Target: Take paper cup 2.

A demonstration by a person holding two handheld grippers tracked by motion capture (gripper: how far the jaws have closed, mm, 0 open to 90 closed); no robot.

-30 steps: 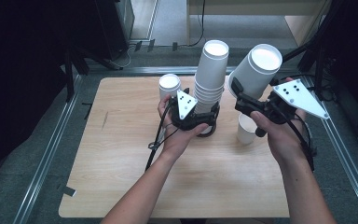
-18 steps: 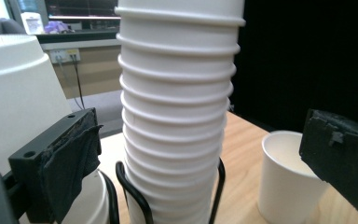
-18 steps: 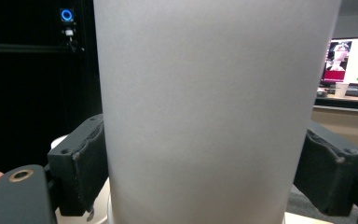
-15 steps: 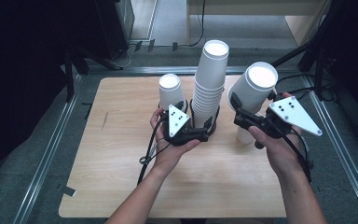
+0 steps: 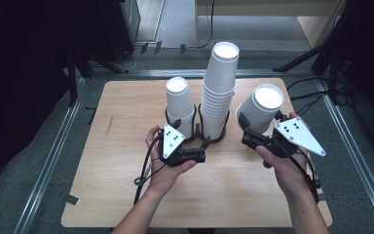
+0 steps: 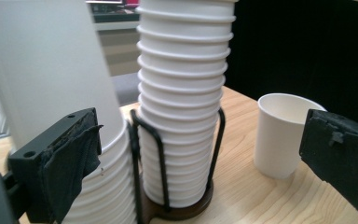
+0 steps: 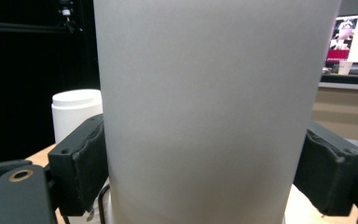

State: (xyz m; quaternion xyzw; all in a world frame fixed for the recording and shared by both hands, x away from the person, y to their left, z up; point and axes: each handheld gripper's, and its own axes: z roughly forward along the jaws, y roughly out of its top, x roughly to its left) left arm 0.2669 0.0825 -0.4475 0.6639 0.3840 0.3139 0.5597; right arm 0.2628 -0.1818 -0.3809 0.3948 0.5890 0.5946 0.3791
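A tall stack of upturned white paper cups [image 5: 219, 92] stands in a dark wire holder [image 5: 213, 137] at the table's middle. A shorter stack [image 5: 180, 105] stands in a second holder to its left. My left gripper [image 5: 204, 148] lies low in front of both stacks, open. In the left gripper view the tall stack [image 6: 182, 107] stands between the wide jaws of the left gripper [image 6: 205, 140], untouched. My right gripper [image 5: 248, 131] is shut on a single upturned white cup [image 5: 260, 109], tilted, to the right of the tall stack. That cup [image 7: 209, 102] sits between the pads of the right gripper [image 7: 209, 163].
A lone white cup [image 6: 279, 135] stands on the wooden table [image 5: 126, 195] right of the tall stack's holder. Metal rails [image 5: 53, 161] run along the table's sides. A lit monitor [image 7: 354, 42] stands far behind. Dark stands and cables lie beyond the far edge.
My left gripper has drawn back from the tall stack, leftward and toward the person, and sunk a little. My right gripper has come down with the cup still in it.
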